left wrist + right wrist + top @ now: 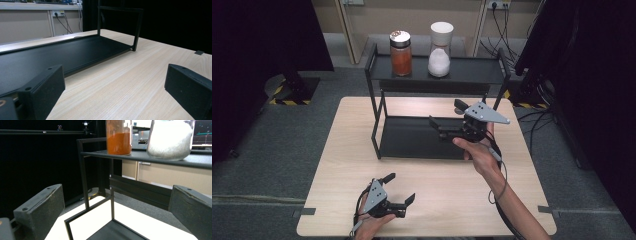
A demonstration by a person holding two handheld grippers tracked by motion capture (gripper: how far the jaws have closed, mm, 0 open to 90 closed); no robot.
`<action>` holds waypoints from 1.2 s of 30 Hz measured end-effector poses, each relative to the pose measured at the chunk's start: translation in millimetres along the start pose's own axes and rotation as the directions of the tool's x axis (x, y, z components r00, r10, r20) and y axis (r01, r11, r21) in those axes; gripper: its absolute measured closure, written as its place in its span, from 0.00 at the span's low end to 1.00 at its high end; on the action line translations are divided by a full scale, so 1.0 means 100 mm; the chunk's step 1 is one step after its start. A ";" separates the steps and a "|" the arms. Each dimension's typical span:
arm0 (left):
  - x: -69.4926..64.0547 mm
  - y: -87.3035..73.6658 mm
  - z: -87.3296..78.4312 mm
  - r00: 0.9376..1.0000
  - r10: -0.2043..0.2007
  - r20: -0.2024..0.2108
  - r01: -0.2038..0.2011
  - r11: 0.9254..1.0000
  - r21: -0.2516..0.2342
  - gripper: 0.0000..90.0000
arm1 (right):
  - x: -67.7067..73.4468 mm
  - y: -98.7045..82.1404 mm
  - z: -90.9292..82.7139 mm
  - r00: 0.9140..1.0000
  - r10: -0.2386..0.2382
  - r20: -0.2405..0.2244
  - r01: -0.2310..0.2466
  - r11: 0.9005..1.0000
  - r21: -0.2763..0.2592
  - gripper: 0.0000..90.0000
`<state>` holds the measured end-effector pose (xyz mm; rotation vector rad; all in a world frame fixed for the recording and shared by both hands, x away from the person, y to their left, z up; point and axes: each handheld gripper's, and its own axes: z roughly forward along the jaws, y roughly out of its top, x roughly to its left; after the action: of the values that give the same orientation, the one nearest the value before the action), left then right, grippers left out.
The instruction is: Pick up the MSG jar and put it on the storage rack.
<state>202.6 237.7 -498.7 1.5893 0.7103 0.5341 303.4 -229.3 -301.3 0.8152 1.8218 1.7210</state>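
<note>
Matt black metal rack [382, 107] on a pale wood-grain table [337, 165].
Both jars are clear, glossy glass: orange powder jar [401, 54], white grain jar [439, 50].

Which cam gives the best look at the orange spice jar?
The high view: the orange spice jar shows whole, lid to base, on the rack's top shelf beside the white jar. The right gripper view is closer but cuts off its top. The left gripper view looks along the rack's bottom shelf instead.

A lab or test room. A pale wooden table [362, 200] stands on grey carpet between black curtains [262, 35], with yellow-black hazard tape [287, 101] on stand feet. On the far beige wall, cables hang from a white socket [498, 4].
</note>
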 end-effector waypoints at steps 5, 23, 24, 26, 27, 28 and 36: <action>0.00 0.00 0.00 1.000 -0.001 -0.002 0.001 1.000 -0.001 0.03 | -0.01 -0.07 -0.03 1.000 -0.004 -0.006 0.004 1.000 0.008 0.00; 0.01 0.00 -0.01 1.000 0.000 -0.008 0.000 1.000 -0.005 0.03 | 0.02 -0.35 -0.11 0.999 0.007 -0.035 -0.006 1.000 0.020 0.00; 0.01 0.00 -0.01 1.000 0.000 -0.009 0.000 1.000 -0.006 0.03 | 0.02 -0.36 -0.12 0.999 0.008 -0.037 -0.007 1.000 0.021 0.00; 0.01 0.00 -0.01 1.000 0.000 -0.010 0.000 1.000 -0.007 0.03 | 0.02 -0.39 -0.12 0.999 0.013 -0.042 -0.012 1.000 0.021 0.00; 0.01 0.00 -0.01 1.000 0.000 -0.010 0.000 1.000 -0.007 0.03 | 0.02 -0.41 -0.13 0.999 0.013 -0.043 -0.012 1.000 0.023 0.00; 0.01 0.00 -0.01 1.000 0.000 -0.010 0.000 1.000 -0.006 0.03 | 0.02 -0.42 -0.13 0.999 0.013 -0.044 -0.012 1.000 0.024 0.00; 0.01 0.00 -0.01 1.000 -0.003 -0.012 0.003 1.000 -0.010 0.03 | 0.02 -0.58 -0.16 0.999 0.024 -0.046 -0.022 0.999 0.038 0.00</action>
<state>202.2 239.1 -499.0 1.5765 0.7177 0.5443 285.5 -240.2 -358.2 0.8205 1.8877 1.7389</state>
